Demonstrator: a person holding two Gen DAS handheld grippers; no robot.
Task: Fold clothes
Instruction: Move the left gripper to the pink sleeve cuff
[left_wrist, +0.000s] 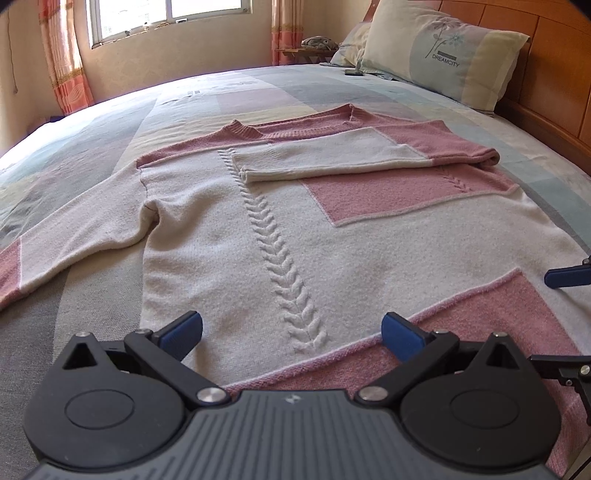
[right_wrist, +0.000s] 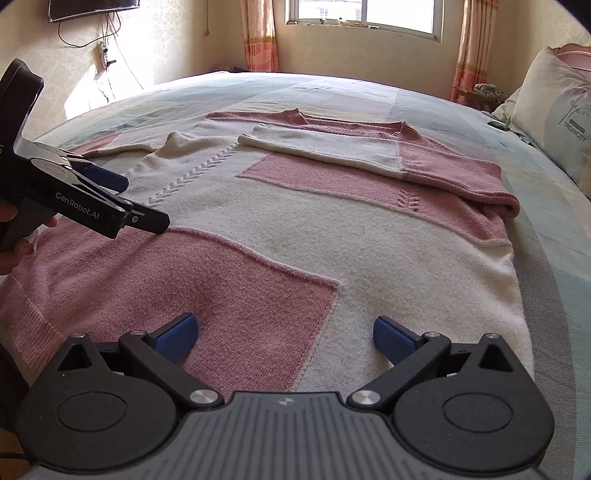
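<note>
The sweater (left_wrist: 229, 229), knitted in cream with pink blocks, lies flat on the bed (left_wrist: 110, 110), hem toward both cameras and neckline toward the window (left_wrist: 162, 18). One sleeve (left_wrist: 332, 158) is folded across the chest, its cuff near the cable-knit column (left_wrist: 280, 266) that runs down the front. The other sleeve (left_wrist: 74, 240) extends outward over the patchwork bedspread, its pink cuff end at the frame edge.

The left gripper (left_wrist: 291, 332) hovers low over the hem area. Its blue-padded fingers (left_wrist: 183, 330) stand wide apart with nothing between them; the cable-knit column ends in the gap. In the right wrist view, the left gripper (right_wrist: 125, 199) appears from the side, held by a hand (right_wrist: 22, 240), with its tips just above the pink hem block.

The right gripper (right_wrist: 286, 334) is likewise spread wide and empty, positioned over the boundary between the pink hem block and the cream panel. One of its blue fingertips (left_wrist: 567, 277) enters the left wrist view at the right edge.

A pillow (left_wrist: 443, 55) printed "DREAMCITY" rests against the wooden headboard (left_wrist: 554, 74). Curtains (right_wrist: 258, 33) flank the window.
</note>
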